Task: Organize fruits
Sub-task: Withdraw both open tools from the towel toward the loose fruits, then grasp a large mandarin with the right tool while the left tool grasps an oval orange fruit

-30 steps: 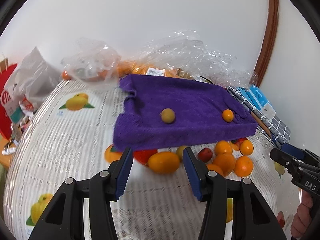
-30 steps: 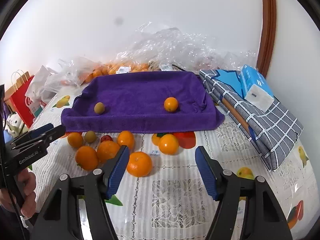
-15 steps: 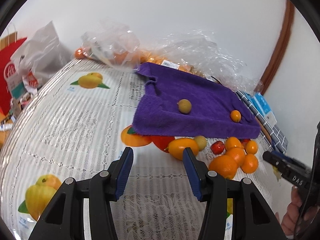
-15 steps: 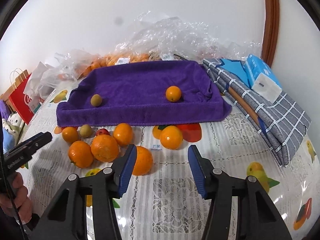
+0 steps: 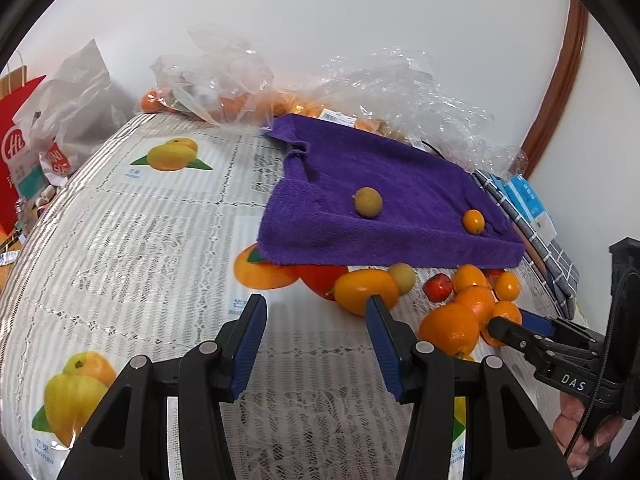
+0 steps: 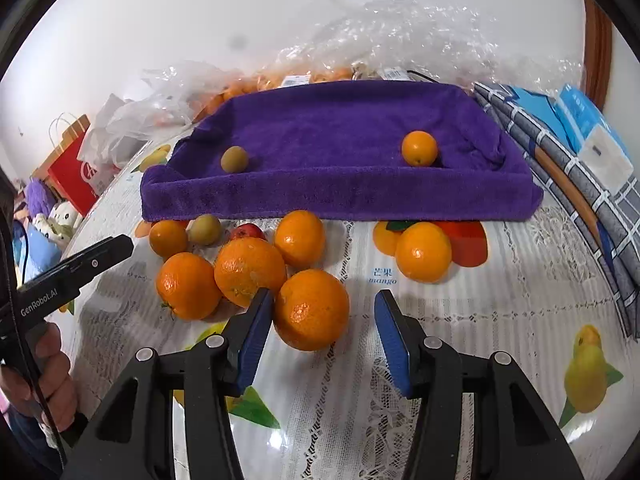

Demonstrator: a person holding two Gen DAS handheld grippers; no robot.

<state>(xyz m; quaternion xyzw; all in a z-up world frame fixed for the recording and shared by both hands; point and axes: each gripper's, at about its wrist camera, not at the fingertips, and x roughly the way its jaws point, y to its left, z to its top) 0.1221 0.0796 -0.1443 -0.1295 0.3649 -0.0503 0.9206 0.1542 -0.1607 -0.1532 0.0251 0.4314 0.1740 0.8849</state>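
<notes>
My right tongs [image 6: 318, 312] stand open around an orange [image 6: 311, 310].
My left tongs [image 5: 316, 326] are open above the counter [image 5: 140, 248], gripping nothing.

Hand-held gripper [image 6: 320, 320] spread — orange [image 6: 311, 309] between.

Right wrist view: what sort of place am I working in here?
Most likely a home dining table: a fruit-print lace tablecloth, crumpled plastic grocery bags against the wall, and a red shopping bag with soft toys beside the table.
</notes>
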